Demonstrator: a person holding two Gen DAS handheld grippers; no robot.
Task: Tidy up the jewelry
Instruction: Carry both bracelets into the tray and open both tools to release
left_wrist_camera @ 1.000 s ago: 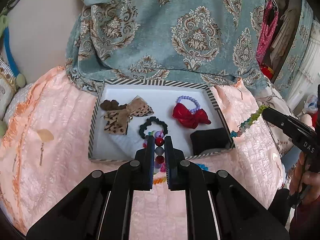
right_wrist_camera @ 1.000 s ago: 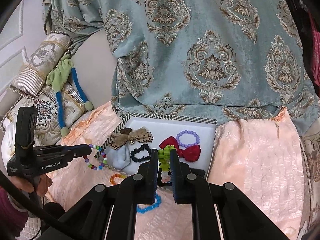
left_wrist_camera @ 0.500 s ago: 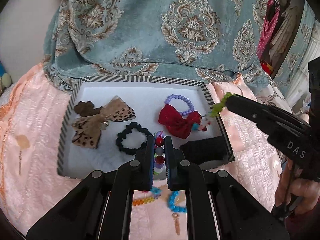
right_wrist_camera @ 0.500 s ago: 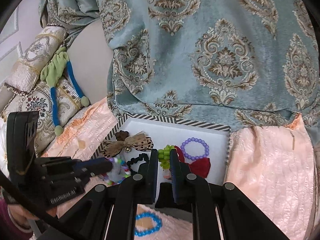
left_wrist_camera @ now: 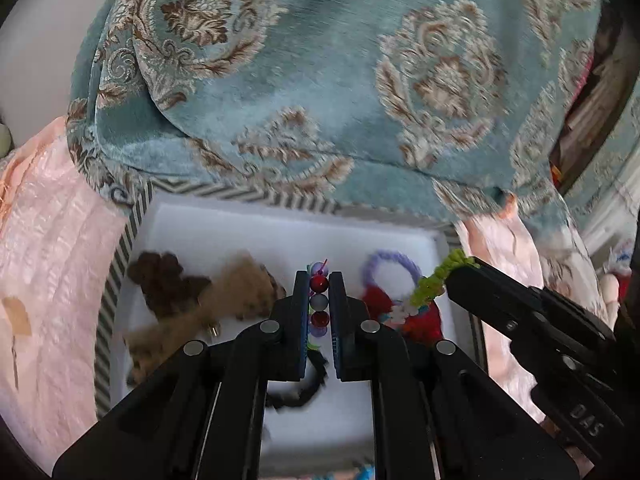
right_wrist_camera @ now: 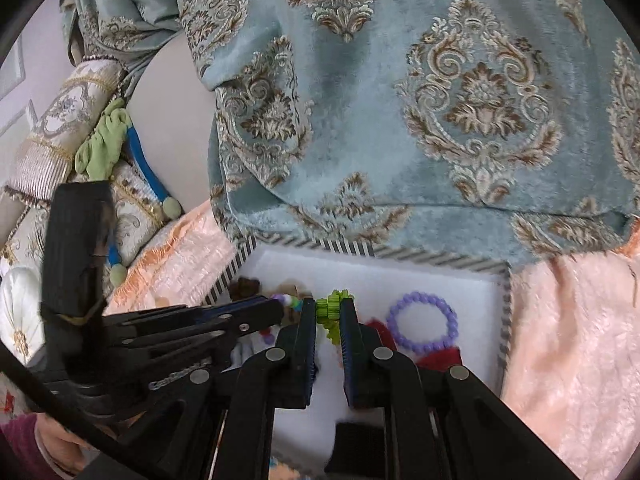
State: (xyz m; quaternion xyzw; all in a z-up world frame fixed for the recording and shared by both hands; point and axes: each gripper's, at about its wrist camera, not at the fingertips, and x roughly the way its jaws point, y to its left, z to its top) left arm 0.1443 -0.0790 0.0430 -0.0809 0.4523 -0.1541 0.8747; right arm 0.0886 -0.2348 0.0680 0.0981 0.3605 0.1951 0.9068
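My left gripper (left_wrist_camera: 319, 300) has its jaws clamped on a beaded bracelet (left_wrist_camera: 319, 302) of red, grey and lilac beads; my right gripper (right_wrist_camera: 328, 312) pinches a green beaded strand (right_wrist_camera: 331, 307). Both pieces hang over the striped tray (left_wrist_camera: 120, 264). I judge them light and floppy, the beads hard and slick, so holding across the beads suits them. Beyond, on the tray's white floor, lie a black scrunchie (left_wrist_camera: 304, 384), a leopard bow (left_wrist_camera: 224, 300), a red bow (left_wrist_camera: 420, 320) and a purple bead bracelet (right_wrist_camera: 424, 322). Behind drapes a teal damask cloth (left_wrist_camera: 340, 100).
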